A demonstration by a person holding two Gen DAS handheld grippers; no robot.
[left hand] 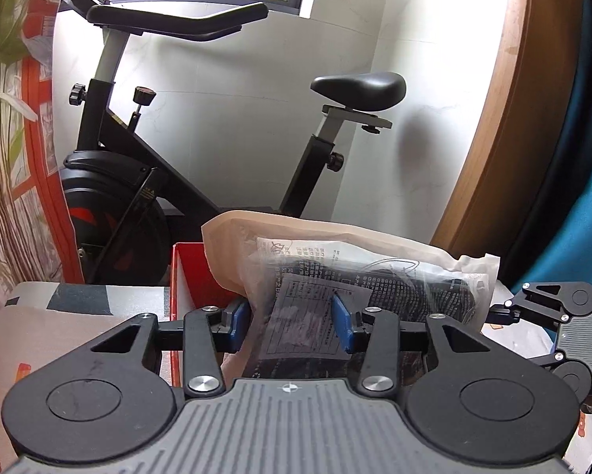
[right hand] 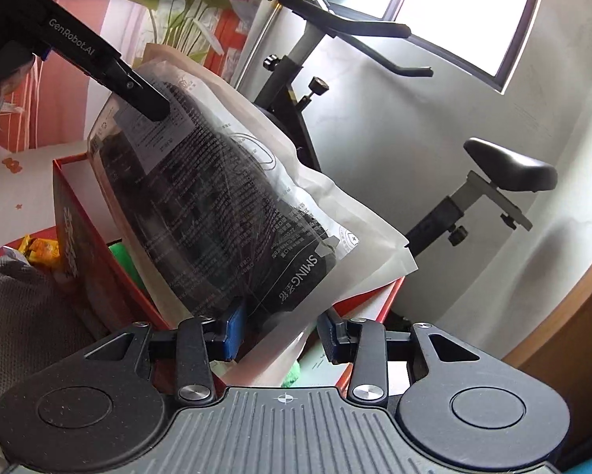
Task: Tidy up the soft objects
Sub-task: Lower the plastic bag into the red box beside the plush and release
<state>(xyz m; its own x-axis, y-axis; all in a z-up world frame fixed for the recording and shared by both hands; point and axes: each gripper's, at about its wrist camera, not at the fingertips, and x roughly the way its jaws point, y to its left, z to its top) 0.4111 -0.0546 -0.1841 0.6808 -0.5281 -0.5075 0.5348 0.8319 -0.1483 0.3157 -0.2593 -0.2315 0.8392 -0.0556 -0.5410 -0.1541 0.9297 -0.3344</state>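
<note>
A clear plastic package point(left hand: 335, 276) with a dark folded soft item and a printed label hangs in the air over an open red box point(left hand: 187, 276). My left gripper point(left hand: 291, 324) is shut on one end of it, blue pads pressed against the label part. In the right wrist view the package point(right hand: 236, 197) slants down from a finger point(right hand: 138, 91) of the left gripper to my right gripper point(right hand: 282, 333), which is shut on its lower end. The red box point(right hand: 74, 213) sits just below. The right gripper's linkage point(left hand: 552, 308) shows at the package's far end.
The box holds a green soft thing point(right hand: 119, 251). Grey fabric point(right hand: 27, 316) and yellow packets point(right hand: 39, 251) lie left of it. An exercise bike point(left hand: 138, 181) stands behind, against the white wall. A floral curtain point(left hand: 7, 118) hangs left, a wooden frame point(left hand: 493, 118) right. A patterned cloth point(left hand: 59, 316) covers the surface.
</note>
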